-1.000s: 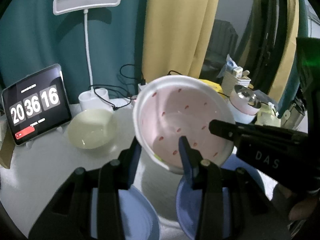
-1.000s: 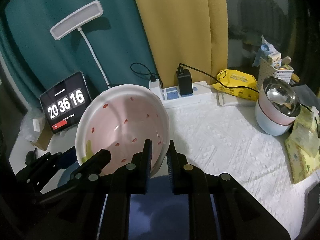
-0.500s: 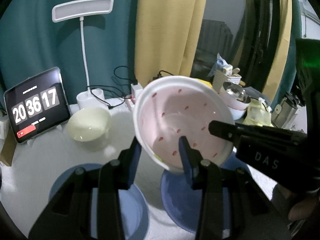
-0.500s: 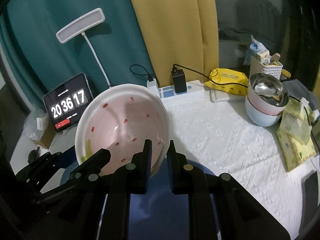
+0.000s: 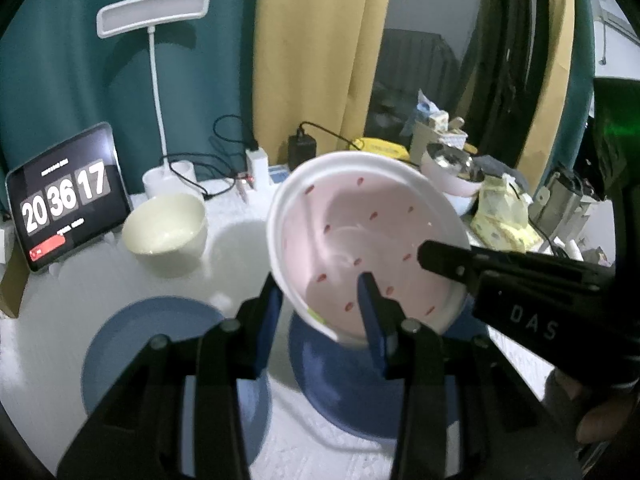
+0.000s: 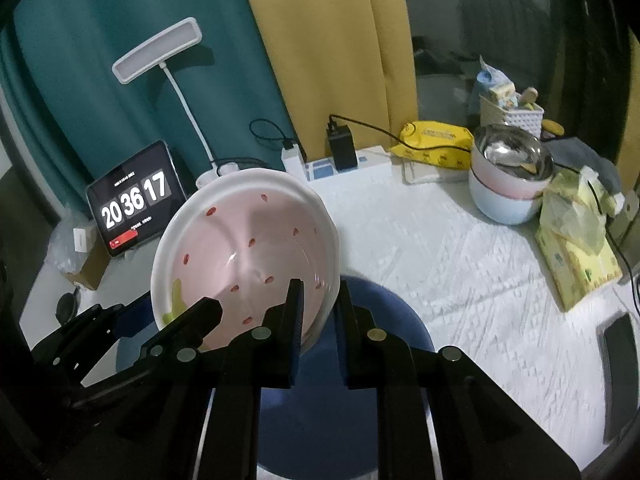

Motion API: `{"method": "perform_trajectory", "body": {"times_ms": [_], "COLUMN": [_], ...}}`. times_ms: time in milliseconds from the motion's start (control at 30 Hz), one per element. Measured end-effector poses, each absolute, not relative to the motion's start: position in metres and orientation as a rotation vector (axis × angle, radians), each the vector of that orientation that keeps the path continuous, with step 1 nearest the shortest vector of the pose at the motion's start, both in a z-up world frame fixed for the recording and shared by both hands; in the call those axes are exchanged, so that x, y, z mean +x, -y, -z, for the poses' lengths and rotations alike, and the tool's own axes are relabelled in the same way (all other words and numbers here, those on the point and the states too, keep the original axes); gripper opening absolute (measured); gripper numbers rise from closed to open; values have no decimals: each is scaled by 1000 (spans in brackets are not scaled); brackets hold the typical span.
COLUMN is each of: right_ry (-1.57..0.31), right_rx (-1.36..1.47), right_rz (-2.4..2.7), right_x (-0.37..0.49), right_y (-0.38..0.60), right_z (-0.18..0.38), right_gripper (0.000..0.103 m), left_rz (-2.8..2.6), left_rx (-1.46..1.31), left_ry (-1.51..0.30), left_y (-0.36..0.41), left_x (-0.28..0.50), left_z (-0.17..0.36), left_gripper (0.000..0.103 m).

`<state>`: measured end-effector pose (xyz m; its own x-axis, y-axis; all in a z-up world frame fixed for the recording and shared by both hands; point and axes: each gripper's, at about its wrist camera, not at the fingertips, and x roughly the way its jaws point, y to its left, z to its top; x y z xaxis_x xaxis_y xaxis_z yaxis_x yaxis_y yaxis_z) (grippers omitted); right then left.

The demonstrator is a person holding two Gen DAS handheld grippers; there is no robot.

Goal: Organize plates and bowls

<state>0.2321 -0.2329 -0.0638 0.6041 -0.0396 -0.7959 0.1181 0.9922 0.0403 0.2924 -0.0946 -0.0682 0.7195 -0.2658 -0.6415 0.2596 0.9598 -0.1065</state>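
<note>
Both grippers have hold of the pink bowl (image 5: 368, 240), which hangs tilted in the air above a blue plate (image 5: 344, 380). The left gripper (image 5: 320, 300) has its jaws part-way apart, one finger outside the near wall and the other inside, straddling the rim. The right gripper (image 6: 318, 304) is pinched nearly closed on the opposite rim. Its side reads "DAS". The bowl has red specks and a green mark inside and holds nothing. A second blue plate (image 5: 160, 344) lies to the left on the white cloth (image 6: 460, 264), with an empty cream bowl (image 5: 164, 228) behind it. The tablet clock (image 5: 66, 196) shows 20 36 17. At the far right, a steel bowl (image 6: 512, 152) sits nested in a pink and white bowl (image 6: 504, 196).
</note>
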Motion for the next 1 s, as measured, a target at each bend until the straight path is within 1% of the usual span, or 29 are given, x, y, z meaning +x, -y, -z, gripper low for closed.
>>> {"method": "perform_trajectory", "body": {"times_ms": [533, 1000], "right_ry": [-959, -1001], "right_rx": [125, 135], "right_rz": [119, 130], "right_x": [201, 193], "right_y": [250, 257], "right_z": [86, 103], "right_gripper": [16, 16], "left_rz": [303, 280], "left_rx": [29, 62], "left_ry": [-768, -832], "left_y": [116, 127], "left_x": [275, 273], "left_z": [93, 112], "left_gripper": [40, 39]}}
